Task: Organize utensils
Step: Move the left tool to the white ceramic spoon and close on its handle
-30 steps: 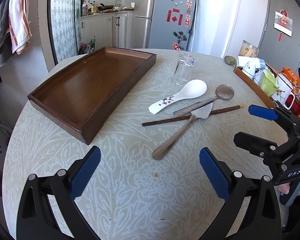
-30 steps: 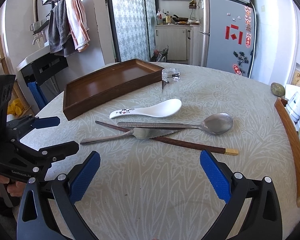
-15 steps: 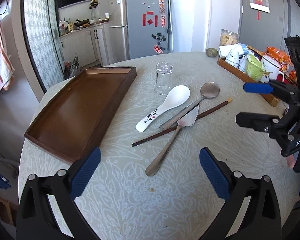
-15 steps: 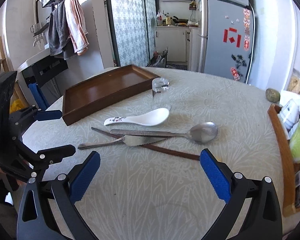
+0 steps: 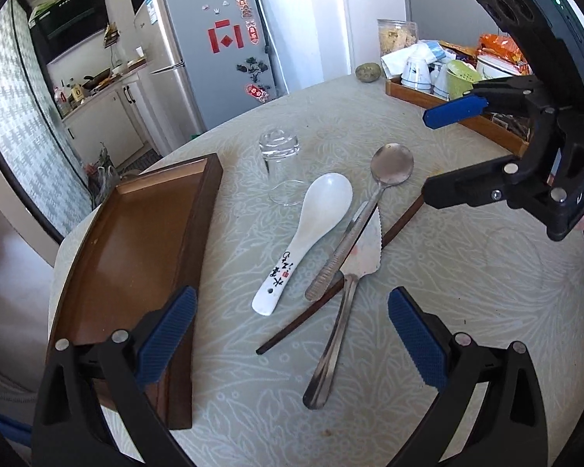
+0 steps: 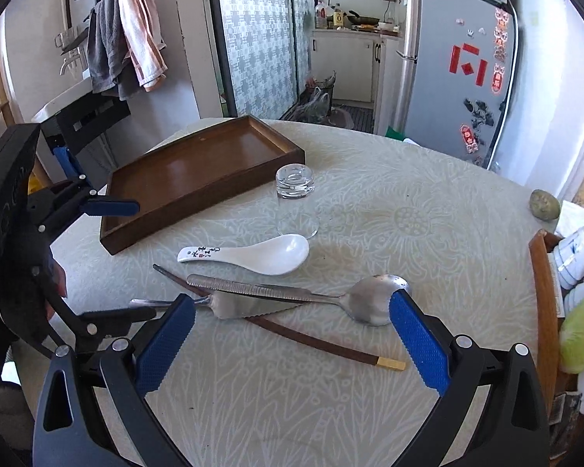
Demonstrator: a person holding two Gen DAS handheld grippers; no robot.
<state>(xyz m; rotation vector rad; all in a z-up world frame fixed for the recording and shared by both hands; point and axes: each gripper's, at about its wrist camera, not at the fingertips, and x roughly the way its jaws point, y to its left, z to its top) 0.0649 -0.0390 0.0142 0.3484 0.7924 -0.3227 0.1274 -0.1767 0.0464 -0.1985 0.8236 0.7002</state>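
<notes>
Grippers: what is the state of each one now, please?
Left gripper: open, holding nothing.
Right gripper: open, holding nothing.

A round table [image 6: 428, 233] is carrying a wooden tray [image 6: 198, 179], upturned glass [image 6: 295, 202], white spoon [image 6: 261, 257], chopstick [image 6: 323, 344] and a second tray [image 5: 467, 120].

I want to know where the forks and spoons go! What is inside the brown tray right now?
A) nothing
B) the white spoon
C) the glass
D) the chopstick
A: the tray shows only its bare brown bottom, while the white spoon, the glass and the chopstick all lie on the table beside it.
</notes>
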